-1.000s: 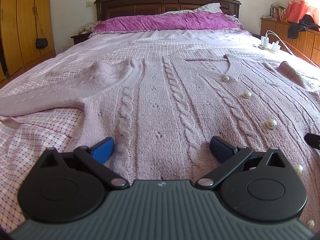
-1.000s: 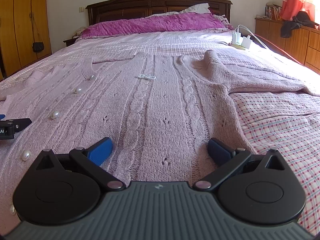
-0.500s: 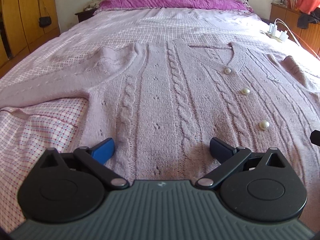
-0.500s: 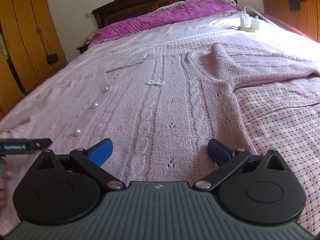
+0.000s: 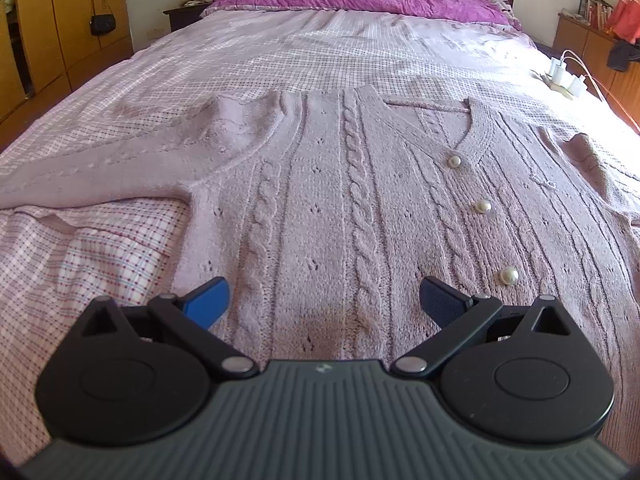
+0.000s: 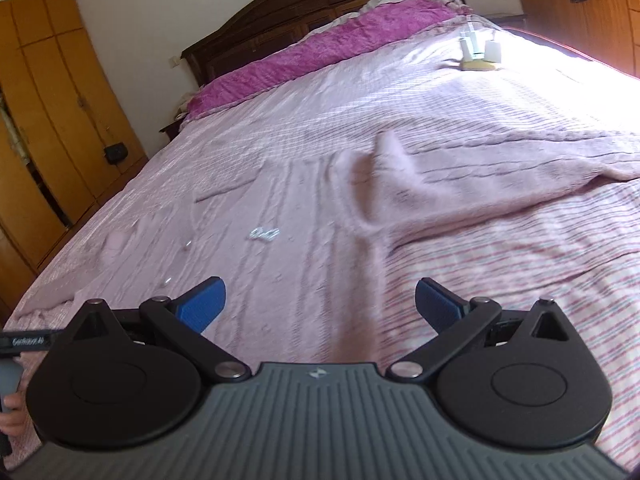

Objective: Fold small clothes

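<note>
- Pale pink cable knit, a buttoned cardigan (image 5: 352,184), lay spread flat on the checked bedspread (image 5: 320,52), filling the space between and ahead of the left gripper (image 5: 324,300), whose jaws stood wide with nothing in them.
- The pearl buttons (image 5: 483,205) ran in a line ahead of the right-hand jaw of that gripper; one sleeve (image 5: 120,168) stretched away beyond its left-hand jaw.
- The right gripper (image 6: 318,304) also stood wide and empty, over the cardigan's side edge, with the other sleeve (image 6: 480,160) bunched ahead of its right-hand jaw and bare bedspread under that jaw.
- The right wrist view was blurred, so the knit's detail there could not be read.
- Risk, as a judgement: the thick, loose knit could stretch or drag if only one layer was pinched, leaving a crooked fold.
- A jaw closing on the bedspread along with the hem would likely pull the cloth beneath and rumple the garment.
- The raised hump in the sleeve might get folded in as a crease.
- Writing: a black part (image 6: 28,342) beside the right gripper's left-hand jaw bore white lettering, seemingly "GeoRobot AI", too small to be sure.
</note>
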The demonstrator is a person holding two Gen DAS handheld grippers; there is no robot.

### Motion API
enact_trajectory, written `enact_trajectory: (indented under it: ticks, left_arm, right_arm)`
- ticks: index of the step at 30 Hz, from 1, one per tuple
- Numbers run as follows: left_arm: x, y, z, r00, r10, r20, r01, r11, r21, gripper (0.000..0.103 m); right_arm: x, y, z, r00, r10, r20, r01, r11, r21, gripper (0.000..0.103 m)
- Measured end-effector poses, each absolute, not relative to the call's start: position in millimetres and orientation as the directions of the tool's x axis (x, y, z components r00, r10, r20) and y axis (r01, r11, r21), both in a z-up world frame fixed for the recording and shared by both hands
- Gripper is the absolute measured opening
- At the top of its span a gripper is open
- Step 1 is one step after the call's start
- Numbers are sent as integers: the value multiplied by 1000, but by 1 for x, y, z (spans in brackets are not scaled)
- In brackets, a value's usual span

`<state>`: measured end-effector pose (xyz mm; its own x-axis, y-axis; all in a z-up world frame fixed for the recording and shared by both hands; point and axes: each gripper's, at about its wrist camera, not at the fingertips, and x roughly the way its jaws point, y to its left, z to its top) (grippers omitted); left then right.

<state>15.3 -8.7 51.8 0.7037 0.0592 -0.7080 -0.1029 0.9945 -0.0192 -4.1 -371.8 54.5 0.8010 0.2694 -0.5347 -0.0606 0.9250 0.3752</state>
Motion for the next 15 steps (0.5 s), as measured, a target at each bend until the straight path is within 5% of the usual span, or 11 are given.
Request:
enact_trajectory:
  ticks: [7, 15]
  left_arm:
    - [23, -15, 51, 680, 129, -722, -135, 990, 50, 103]
    - [31, -8, 52, 651, 127, -748, -195, 981, -3, 103]
  right_arm:
    - [26, -437, 49, 832, 186, -522, 46, 916, 399, 103]
    - [61, -494, 28, 835, 111, -540, 178, 873, 454, 103]
